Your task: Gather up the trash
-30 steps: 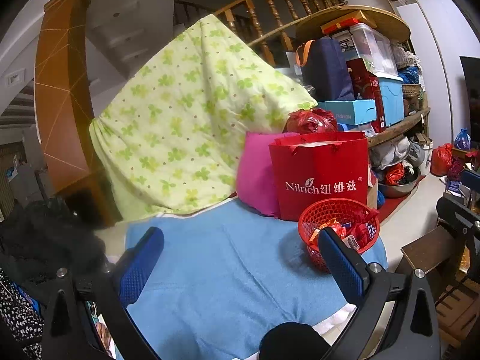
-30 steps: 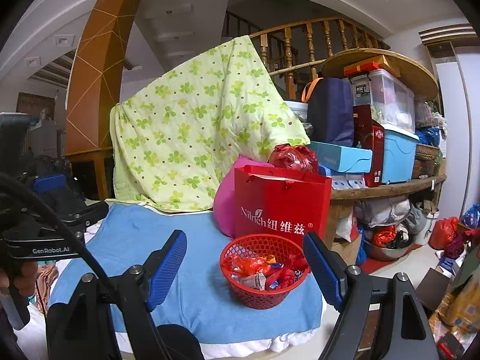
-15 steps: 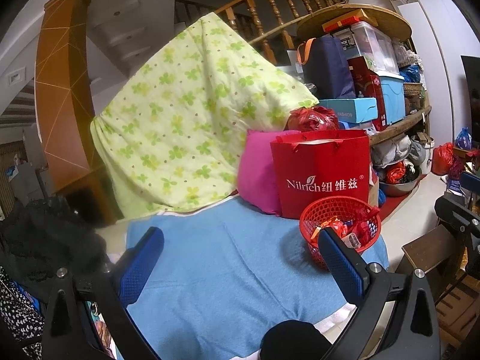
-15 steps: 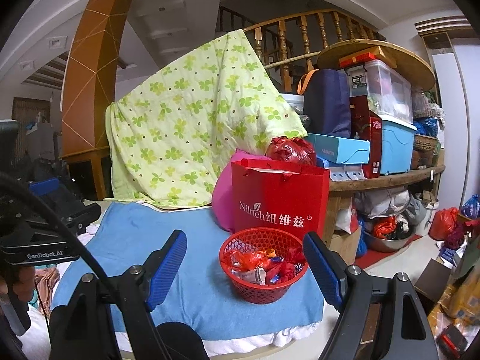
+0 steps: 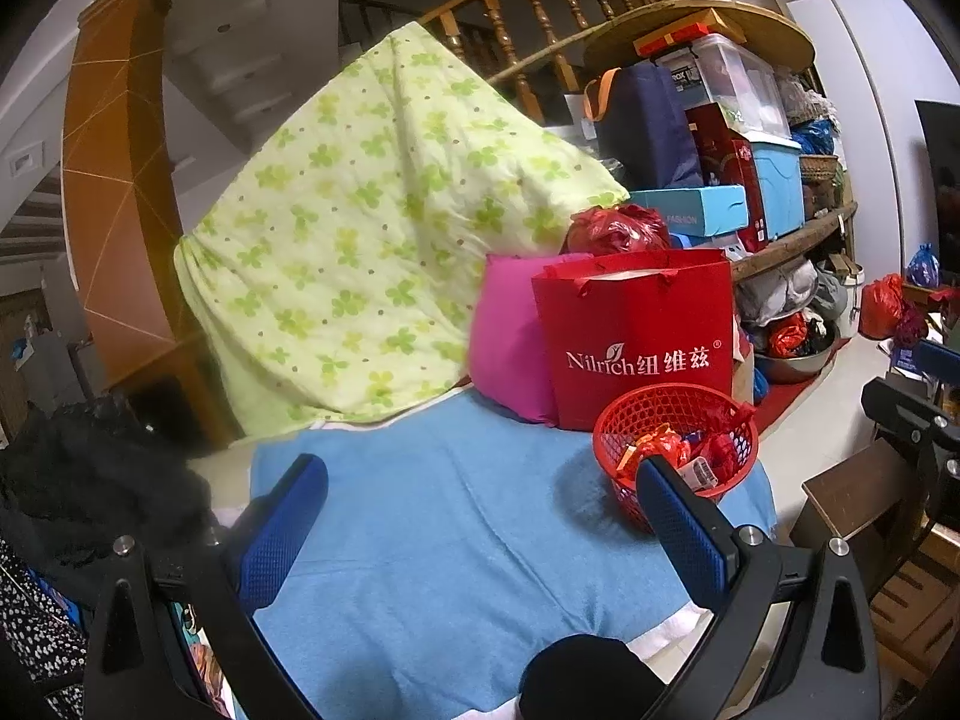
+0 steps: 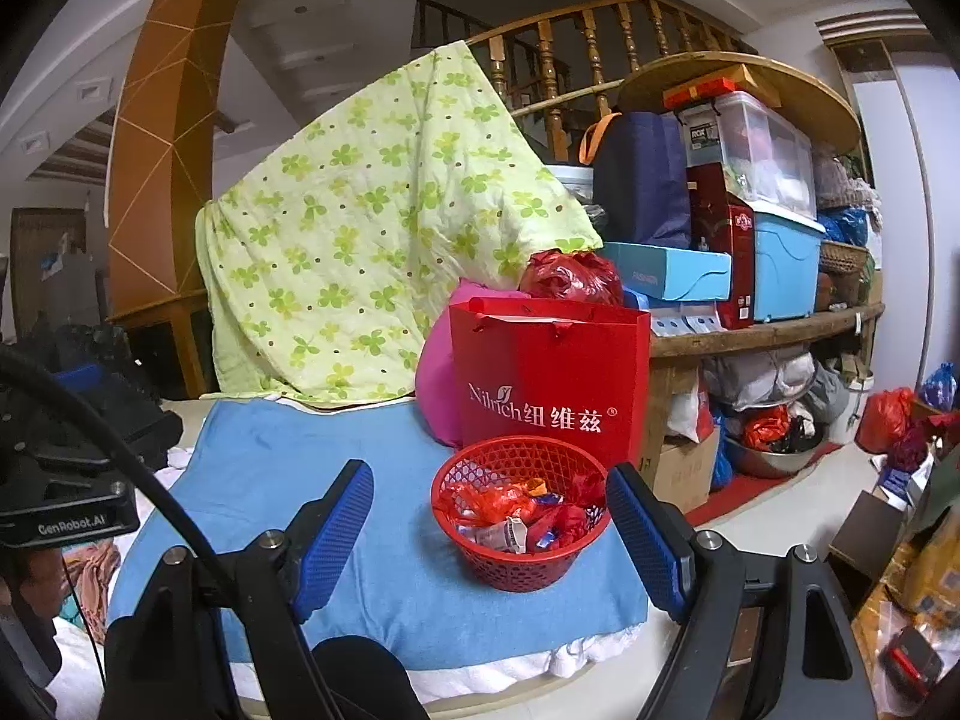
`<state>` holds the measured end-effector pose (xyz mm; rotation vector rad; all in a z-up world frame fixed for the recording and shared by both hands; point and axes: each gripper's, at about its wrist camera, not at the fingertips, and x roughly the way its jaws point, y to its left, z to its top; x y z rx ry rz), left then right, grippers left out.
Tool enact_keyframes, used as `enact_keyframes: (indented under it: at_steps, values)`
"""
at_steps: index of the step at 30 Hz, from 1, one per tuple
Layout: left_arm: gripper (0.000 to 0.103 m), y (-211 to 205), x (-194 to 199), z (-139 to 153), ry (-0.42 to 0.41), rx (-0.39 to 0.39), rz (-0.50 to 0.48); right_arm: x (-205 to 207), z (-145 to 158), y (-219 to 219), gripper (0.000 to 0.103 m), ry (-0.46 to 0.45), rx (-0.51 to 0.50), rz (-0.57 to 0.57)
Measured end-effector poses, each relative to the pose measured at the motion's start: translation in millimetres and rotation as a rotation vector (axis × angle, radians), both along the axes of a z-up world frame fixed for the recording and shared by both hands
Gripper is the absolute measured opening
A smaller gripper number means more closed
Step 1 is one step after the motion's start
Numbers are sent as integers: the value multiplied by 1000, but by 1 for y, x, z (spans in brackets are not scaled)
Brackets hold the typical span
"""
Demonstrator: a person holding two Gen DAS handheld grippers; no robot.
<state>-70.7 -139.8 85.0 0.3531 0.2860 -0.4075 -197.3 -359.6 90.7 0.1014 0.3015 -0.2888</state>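
A red mesh basket point(image 6: 521, 516) holding several wrappers point(image 6: 510, 510) stands on a blue towel point(image 6: 360, 516) at its right end; it also shows in the left wrist view point(image 5: 675, 450). My right gripper point(image 6: 489, 540) is open and empty, held back from the basket, which shows between its fingers. My left gripper point(image 5: 480, 522) is open and empty over the towel point(image 5: 456, 540), with the basket behind its right finger point(image 5: 678, 531). The left gripper body shows at the left of the right wrist view point(image 6: 66, 480).
A red paper bag point(image 6: 549, 384) and a pink cushion point(image 6: 438, 384) stand behind the basket. A green-patterned quilt point(image 6: 372, 240) hangs behind the towel. A cluttered shelf point(image 6: 756, 324) is at the right, with bags and a steel bowl point(image 6: 768, 456) on the floor.
The right gripper has drawn back and to the left a little, so the basket sits nearer its right finger. The left view barely shifts. Both stay open.
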Motion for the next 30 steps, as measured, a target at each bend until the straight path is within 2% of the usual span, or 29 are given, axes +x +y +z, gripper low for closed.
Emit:
enact_keyframes:
  at_steps: [30]
  values:
    - [102, -6, -3, -11, 14, 31, -28, 0, -2, -9, 83, 4, 5, -8]
